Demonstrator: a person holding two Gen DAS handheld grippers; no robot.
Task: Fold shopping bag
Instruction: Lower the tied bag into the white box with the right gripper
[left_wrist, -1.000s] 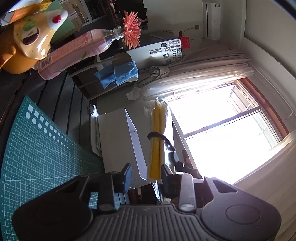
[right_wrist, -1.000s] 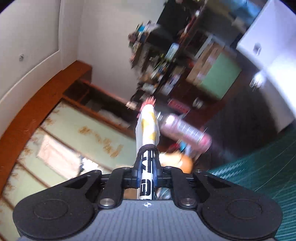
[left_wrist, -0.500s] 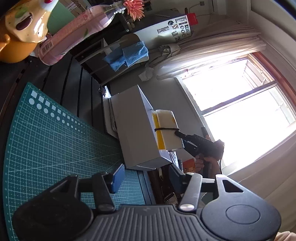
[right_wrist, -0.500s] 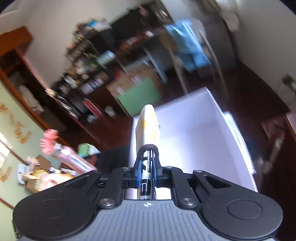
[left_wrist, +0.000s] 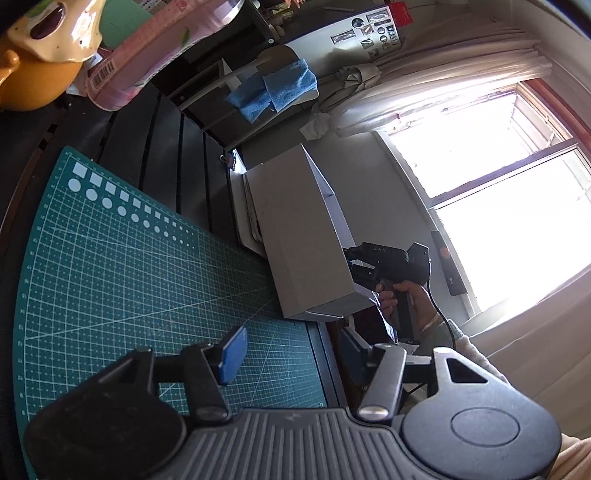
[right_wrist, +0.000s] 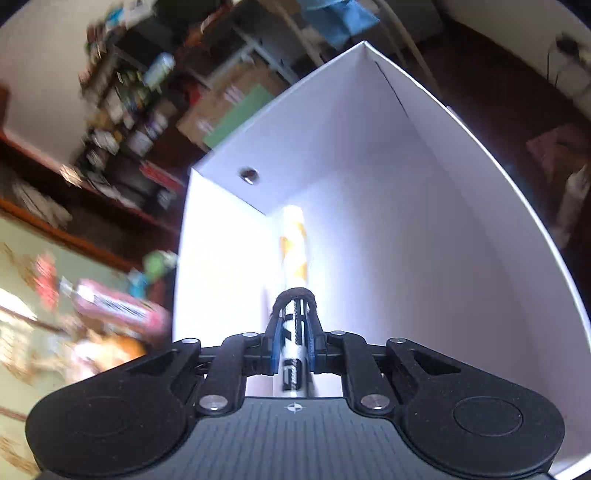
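The right gripper (right_wrist: 293, 350) has its jaws closed tight on the folded shopping bag (right_wrist: 293, 258), a flat white and yellow bundle with a black elastic band (right_wrist: 295, 293) looped around it just ahead of the blue pads (right_wrist: 274, 347). The bag reaches down inside the white box (right_wrist: 406, 206), close to the inner corner where 2 of its walls meet; whether its far end touches the bottom of the box cannot be told. A small round hole (right_wrist: 248, 173) sits in the box wall above the bag.

From the left wrist view, the same white box (left_wrist: 299, 236) stands on the dark slatted surface (left_wrist: 162, 147), against the far edge of the green cutting mat (left_wrist: 122, 273). On the window side of the box, a person's hand (left_wrist: 400, 295) holds the black body of the right gripper (left_wrist: 388, 258), whose front end is hidden behind the box wall.

The left gripper (left_wrist: 291, 350) hovers over the near corner of the mat, short of the box, with its jaws spread wide and nothing between them. Beyond the box, at the far end of the surface, lie a pink bottle (left_wrist: 155, 55) and an orange pot (left_wrist: 33, 85).
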